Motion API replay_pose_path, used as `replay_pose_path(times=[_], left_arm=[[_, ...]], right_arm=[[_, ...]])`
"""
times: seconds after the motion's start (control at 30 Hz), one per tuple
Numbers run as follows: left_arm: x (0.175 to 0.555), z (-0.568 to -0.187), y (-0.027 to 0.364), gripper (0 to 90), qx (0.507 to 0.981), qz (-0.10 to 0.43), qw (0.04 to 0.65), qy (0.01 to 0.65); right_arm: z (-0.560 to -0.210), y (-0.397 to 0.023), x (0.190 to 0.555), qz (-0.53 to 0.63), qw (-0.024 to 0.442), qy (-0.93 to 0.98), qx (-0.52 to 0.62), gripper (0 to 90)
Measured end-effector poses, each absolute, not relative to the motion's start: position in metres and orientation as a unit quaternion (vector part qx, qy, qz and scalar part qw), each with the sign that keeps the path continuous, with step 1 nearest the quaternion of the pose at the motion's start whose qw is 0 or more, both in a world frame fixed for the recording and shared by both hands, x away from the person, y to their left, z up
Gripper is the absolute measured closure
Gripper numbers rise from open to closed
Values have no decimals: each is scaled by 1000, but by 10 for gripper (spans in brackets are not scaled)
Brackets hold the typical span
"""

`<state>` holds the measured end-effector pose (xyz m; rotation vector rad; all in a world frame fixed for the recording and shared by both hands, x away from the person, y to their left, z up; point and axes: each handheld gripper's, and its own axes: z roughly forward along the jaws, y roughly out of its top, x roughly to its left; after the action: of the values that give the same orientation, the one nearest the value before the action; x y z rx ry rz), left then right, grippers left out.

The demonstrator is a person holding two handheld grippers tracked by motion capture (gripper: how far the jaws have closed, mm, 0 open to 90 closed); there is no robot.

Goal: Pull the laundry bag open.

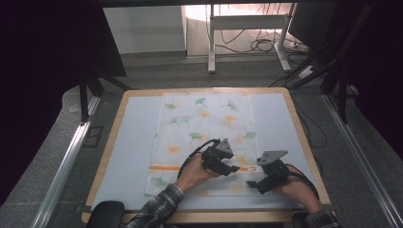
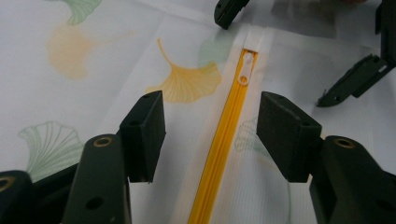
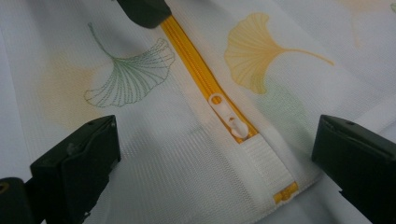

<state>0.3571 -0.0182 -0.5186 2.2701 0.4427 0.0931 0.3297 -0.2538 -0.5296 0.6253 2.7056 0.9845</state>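
Note:
A white mesh laundry bag point(image 1: 204, 118) printed with green and orange ginkgo leaves lies flat on the table. Its orange zipper point(image 1: 164, 168) runs across the bag's near end. My left gripper point(image 1: 234, 168) is open just above the bag, its jaws either side of the zipper point(image 2: 224, 140). The white zipper pull point(image 2: 246, 67) lies at the zipper's end, by a white fabric tab. My right gripper point(image 1: 251, 183) is open too, over that same end, with the pull point(image 3: 227, 116) between its jaws. The right gripper's fingers point(image 2: 350, 81) show beyond the pull.
The bag rests on a pale blue mat point(image 1: 135, 142) on a wood-edged table point(image 1: 108, 147). A black chair part point(image 1: 107, 211) sits at the near left corner. Metal rails point(image 1: 66, 161) flank the table; a desk frame with cables point(image 1: 247, 28) stands behind.

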Motion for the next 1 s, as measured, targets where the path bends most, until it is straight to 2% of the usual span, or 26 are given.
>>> replay_pose_path(times=[0.1,0.3,0.43,0.7,1.0], left_arm=[[360,-521,-23,458,897,33,404,176],[363,-526,-32,610,897,20,407,169],[364,-527,-41,664,895,8,416,158],[360,-526,-64,729,907,27,397,140],[357,-528,-68,712,912,31,390,126]], right_arm=[[-530,-254,330,332,98,914,211,10],[-530,-254,330,333,98,914,210,10],[-530,-254,330,333,98,914,210,10],[-530,-254,329,334,97,913,212,10],[-530,-254,330,335,97,913,211,10]])
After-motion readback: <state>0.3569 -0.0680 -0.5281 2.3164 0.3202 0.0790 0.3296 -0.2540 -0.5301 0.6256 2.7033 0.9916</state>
